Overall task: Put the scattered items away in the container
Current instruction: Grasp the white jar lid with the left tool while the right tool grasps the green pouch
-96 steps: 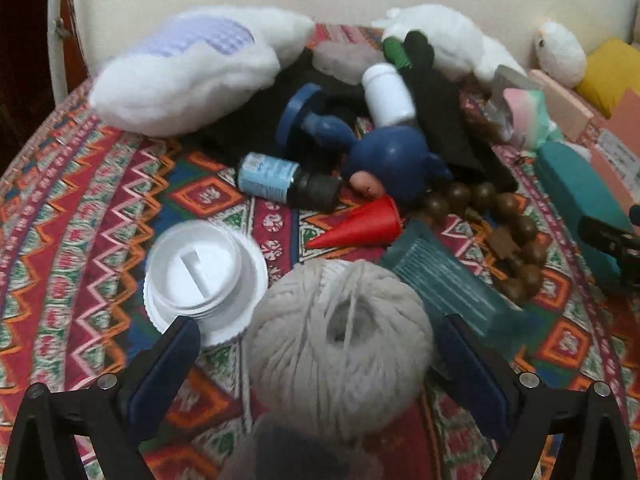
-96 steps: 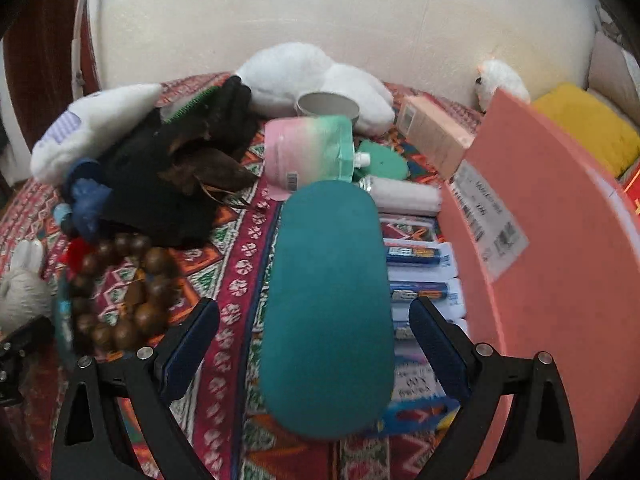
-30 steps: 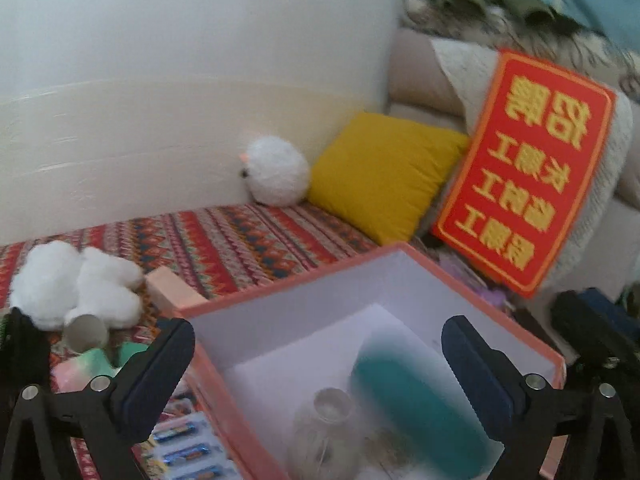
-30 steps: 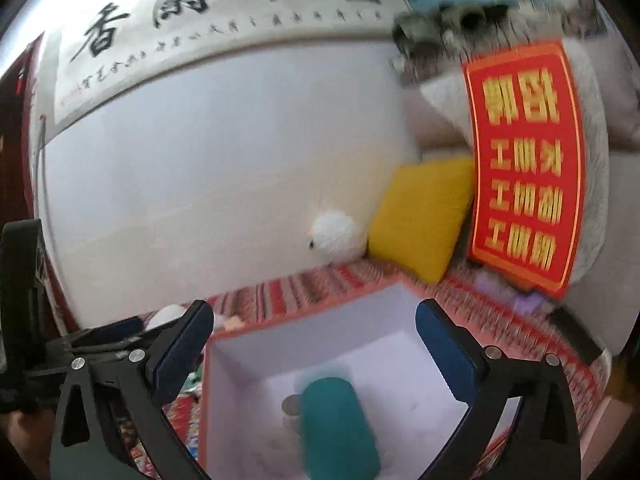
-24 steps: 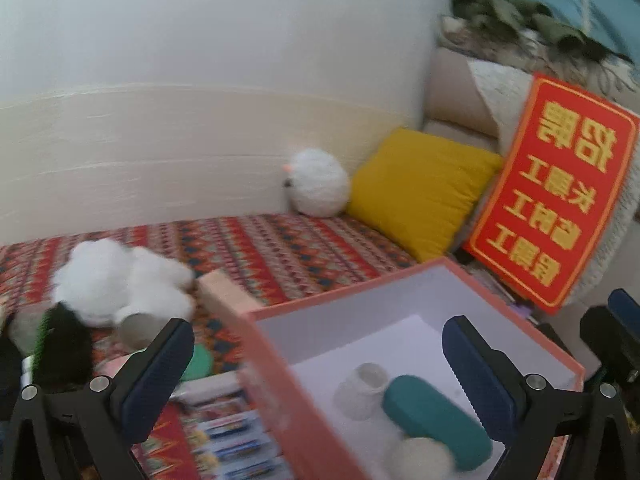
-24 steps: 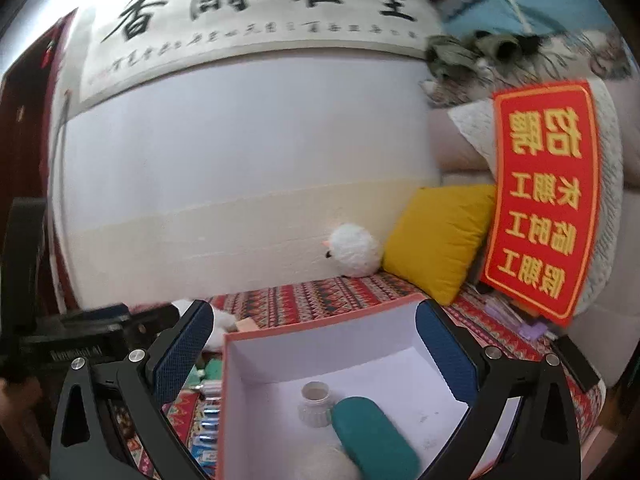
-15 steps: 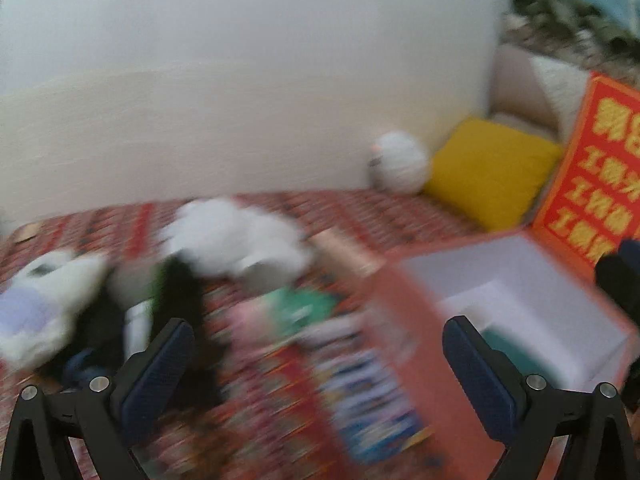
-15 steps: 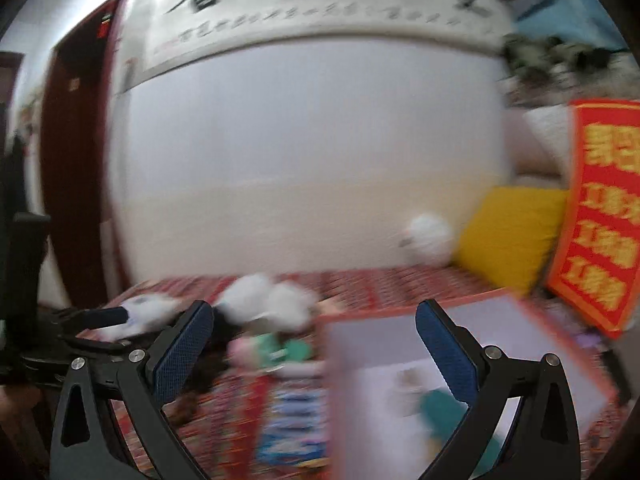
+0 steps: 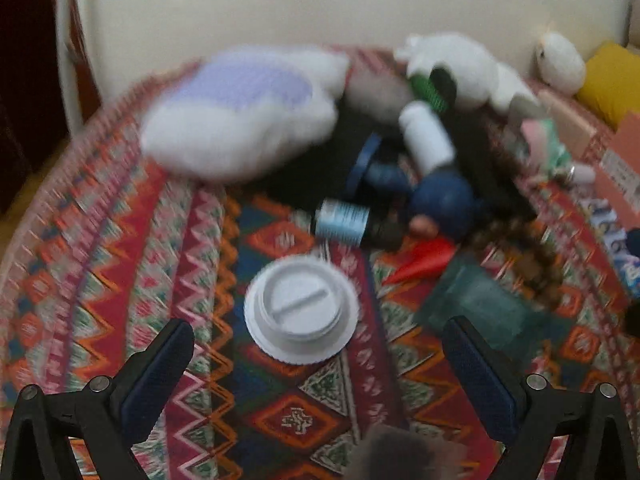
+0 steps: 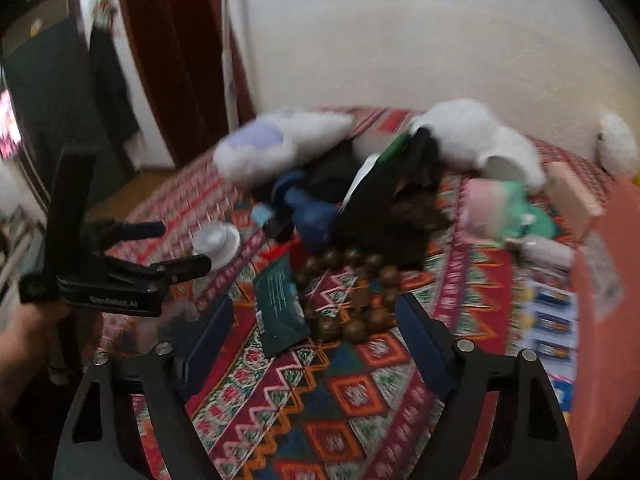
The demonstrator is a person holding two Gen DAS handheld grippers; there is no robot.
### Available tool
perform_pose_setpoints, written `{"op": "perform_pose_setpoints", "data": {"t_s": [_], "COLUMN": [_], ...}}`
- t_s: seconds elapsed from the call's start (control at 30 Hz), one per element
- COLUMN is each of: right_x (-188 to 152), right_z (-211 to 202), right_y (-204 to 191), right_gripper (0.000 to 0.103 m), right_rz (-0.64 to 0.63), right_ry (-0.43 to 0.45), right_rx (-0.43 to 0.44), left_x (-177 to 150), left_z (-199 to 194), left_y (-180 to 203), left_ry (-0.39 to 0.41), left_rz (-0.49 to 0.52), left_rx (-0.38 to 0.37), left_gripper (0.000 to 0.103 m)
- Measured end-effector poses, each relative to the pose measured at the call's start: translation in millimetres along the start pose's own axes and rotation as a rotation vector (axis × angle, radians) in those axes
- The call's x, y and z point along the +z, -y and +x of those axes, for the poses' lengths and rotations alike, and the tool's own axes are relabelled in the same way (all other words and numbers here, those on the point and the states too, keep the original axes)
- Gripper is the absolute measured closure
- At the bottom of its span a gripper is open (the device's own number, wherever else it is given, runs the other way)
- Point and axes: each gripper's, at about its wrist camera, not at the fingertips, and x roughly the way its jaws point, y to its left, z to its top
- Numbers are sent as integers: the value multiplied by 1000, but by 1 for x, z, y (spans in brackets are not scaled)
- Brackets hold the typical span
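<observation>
The left gripper (image 9: 316, 354) has its jaws spread wide and holds nothing; the white lid (image 9: 301, 309) lies on the patterned cloth (image 9: 120, 280) just beyond the fingertips, between them. The right gripper (image 10: 310, 340) is also released and empty, and it hangs above the same cloth. The right wrist view shows the left gripper (image 10: 182, 246) too, held by a hand (image 10: 28, 340), with its tips close to the lid (image 10: 217, 242).

Right of the lid lies a dark green packet (image 9: 476, 308), and right of that a string of brown beads (image 9: 520, 252). In the right wrist view the packet (image 10: 280, 304) and the beads (image 10: 352, 292) are just ahead of the right fingers. Behind the lid are a red cone (image 9: 424, 260) and a small bottle with a blue label (image 9: 352, 226), lying on its side. Behind them is a pile: a blue toy (image 9: 440, 200), a white bottle (image 9: 426, 140), a black cloth (image 9: 312, 176) and a green brush (image 9: 430, 90). Far left of the pile is a white and purple plush (image 9: 244, 112); far right is another white plush (image 9: 464, 68).

The container, a pink box (image 10: 608, 320), stands at the right edge of the cloth, well apart from the lid. Battery packs (image 10: 554, 320) lie just beside its wall. Its inside is not visible.
</observation>
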Motion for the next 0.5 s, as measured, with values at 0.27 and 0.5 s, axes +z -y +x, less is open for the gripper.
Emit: {"op": "perform_pose_setpoints", "data": {"t_s": [0.27,0.5], "right_x": [-2,-2], "right_z": [66,63], "right_y": [-11,-10], "right_gripper": [39,94], "right_rz": [-41,-38], "right_ry": [-107,-106], "right_rx": [71,139], "left_x": [1,8], "left_z": [48,50], "left_y": [-2,-1], "left_ry": [-60,-27], "left_rz": [-1,18], "left_rx": [-17,-16], "left_gripper": [1,38]}}
